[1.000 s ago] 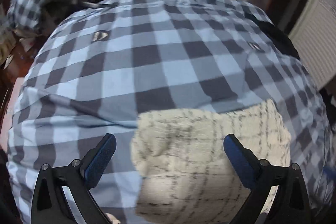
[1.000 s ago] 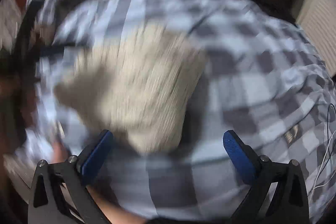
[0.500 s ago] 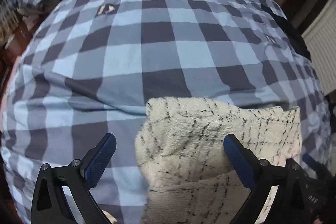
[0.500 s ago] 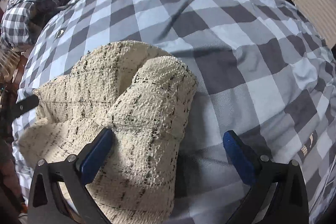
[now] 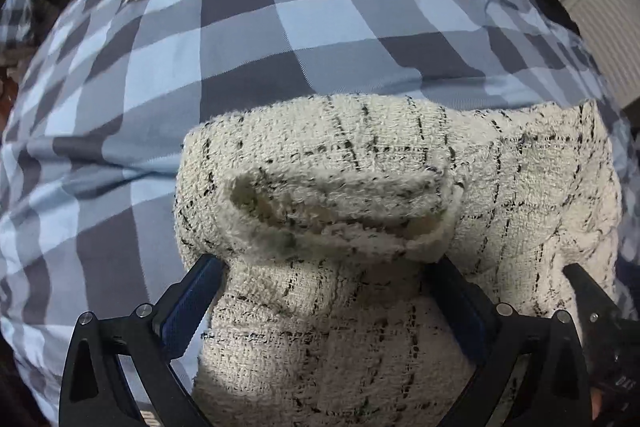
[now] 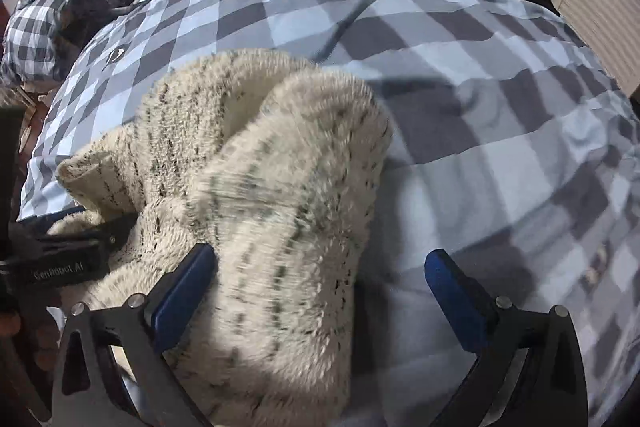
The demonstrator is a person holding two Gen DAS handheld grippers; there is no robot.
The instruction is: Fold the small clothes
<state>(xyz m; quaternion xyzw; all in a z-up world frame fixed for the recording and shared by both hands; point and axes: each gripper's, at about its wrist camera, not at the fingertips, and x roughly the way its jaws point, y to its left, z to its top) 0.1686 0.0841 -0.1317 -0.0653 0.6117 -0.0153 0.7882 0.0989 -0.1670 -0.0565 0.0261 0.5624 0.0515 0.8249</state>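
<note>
On the bed (image 5: pixel 248 39), spread with a blue-and-grey checked cover, lies one cream fuzzy garment (image 5: pixel 400 211) with thin black lines, bunched up, its long axis running across the left wrist view. Left claw (image 5: pixel 324 291) is spread with a fold of the garment between its fingers. Right claw (image 6: pixel 320 279) is spread too, its left finger (image 6: pixel 184 287) against the fabric.

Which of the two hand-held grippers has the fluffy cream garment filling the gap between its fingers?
The left hand-held gripper: the cream garment spans between both blue pads. The right hand-held gripper has cloth only at one finger, with checked bedcover showing beside the other.
</note>
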